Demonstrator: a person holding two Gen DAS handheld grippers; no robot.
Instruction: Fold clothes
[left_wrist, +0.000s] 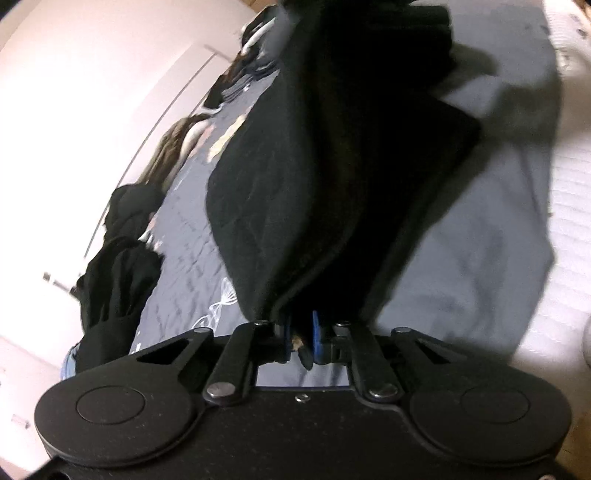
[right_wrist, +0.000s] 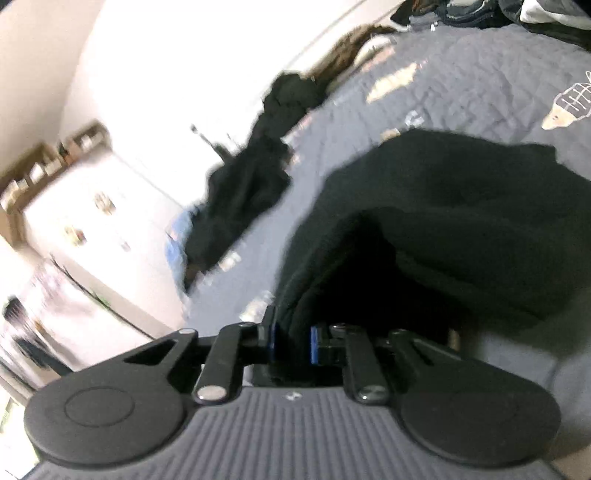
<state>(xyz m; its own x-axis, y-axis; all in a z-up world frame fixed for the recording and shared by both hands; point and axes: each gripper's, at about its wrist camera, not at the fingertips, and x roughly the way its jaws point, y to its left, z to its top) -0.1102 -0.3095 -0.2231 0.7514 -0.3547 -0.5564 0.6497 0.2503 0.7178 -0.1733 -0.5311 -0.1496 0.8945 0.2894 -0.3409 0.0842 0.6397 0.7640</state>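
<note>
Over the grey quilted bedspread (left_wrist: 491, 236) I have a black garment (left_wrist: 314, 166) lifted, its dark cloth running away from my left gripper (left_wrist: 300, 338) toward the far end of the bed. My left jaws are pinched together on a bunched edge of that cloth, the blue pads (left_wrist: 316, 334) nearly meeting with fabric between them. From the right wrist view, my right gripper (right_wrist: 292, 341) also has the black garment (right_wrist: 443, 229) caught between its blue pads (right_wrist: 314, 345), a thick fold filling the gap, and the cloth billows off to the right above the bedspread (right_wrist: 461, 85).

Along the bed's left edge sits a heap of dark clothes (left_wrist: 118, 273) (blurred, so I can't separate the pieces), with a brown item (left_wrist: 173, 147) farther up near the pale wall (left_wrist: 74, 92). A fish-shaped print (right_wrist: 569, 101) shows on the quilt in the right view, and a white helix-like print (left_wrist: 221, 302) in the left.
</note>
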